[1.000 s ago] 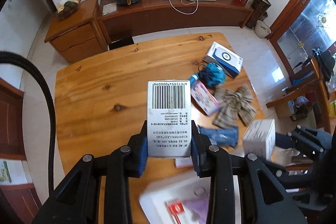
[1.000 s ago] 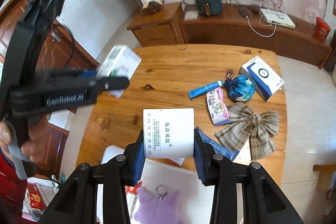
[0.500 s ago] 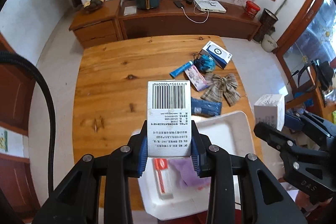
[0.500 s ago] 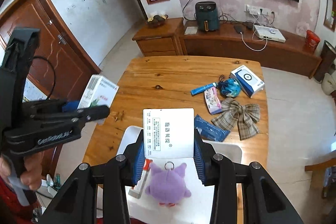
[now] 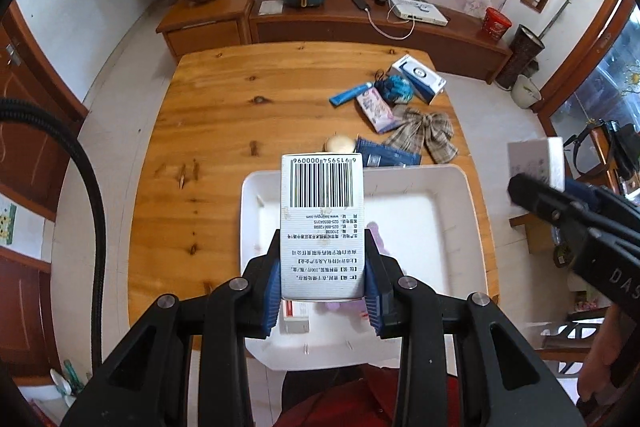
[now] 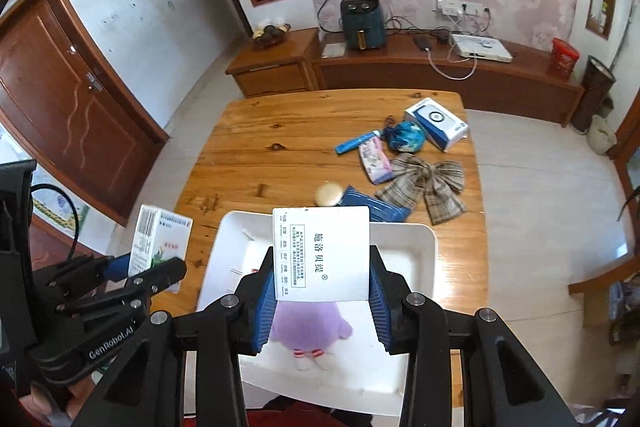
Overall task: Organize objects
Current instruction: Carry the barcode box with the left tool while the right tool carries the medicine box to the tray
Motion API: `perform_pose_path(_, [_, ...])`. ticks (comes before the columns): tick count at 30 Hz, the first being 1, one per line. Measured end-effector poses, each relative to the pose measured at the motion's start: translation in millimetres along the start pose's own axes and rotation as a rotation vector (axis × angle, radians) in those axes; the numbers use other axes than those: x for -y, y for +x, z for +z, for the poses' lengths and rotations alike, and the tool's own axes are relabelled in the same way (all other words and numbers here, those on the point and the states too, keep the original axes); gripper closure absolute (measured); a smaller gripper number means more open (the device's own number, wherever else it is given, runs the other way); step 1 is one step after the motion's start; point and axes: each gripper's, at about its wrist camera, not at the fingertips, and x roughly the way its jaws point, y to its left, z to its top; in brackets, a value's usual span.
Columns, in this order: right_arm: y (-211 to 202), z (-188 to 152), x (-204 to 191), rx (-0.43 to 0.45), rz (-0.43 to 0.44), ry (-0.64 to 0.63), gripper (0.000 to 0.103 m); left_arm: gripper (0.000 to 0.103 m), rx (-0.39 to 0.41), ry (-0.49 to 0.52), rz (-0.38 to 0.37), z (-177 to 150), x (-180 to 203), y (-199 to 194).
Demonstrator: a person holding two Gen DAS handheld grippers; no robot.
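Grippers left (image 5: 322, 301) and right (image 6: 322, 303) hover over white tray (image 5: 468, 195), jaws each clamping a box

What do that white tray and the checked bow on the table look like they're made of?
The white tray looks like smooth, matte moulded plastic, judging by its rounded corners. The checked bow looks like soft woven fabric: it has a plaid weave and limp folds.
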Motion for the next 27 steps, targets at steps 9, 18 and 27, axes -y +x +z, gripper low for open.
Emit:
perform_pose_path(9, [15.3, -25.3, 6.0, -0.066, -0.062, 0.006, 0.062, 0.066, -0.048, 0.008, 0.01, -19.6, 9.5, 11.9])
perform_pose_path(18, [27.5, -38.0, 6.3, -0.129, -0.075, -0.007, 0.062, 0.065, -0.072, 0.0, 0.032, -34.7, 9.9, 17.1])
perform_pose_path(27, [38.3, -41.1, 5.3, -0.163, -0.083, -0.013, 0.062, 0.065, -0.087, -0.004, 0.041, -38.0, 5.7, 20.4])
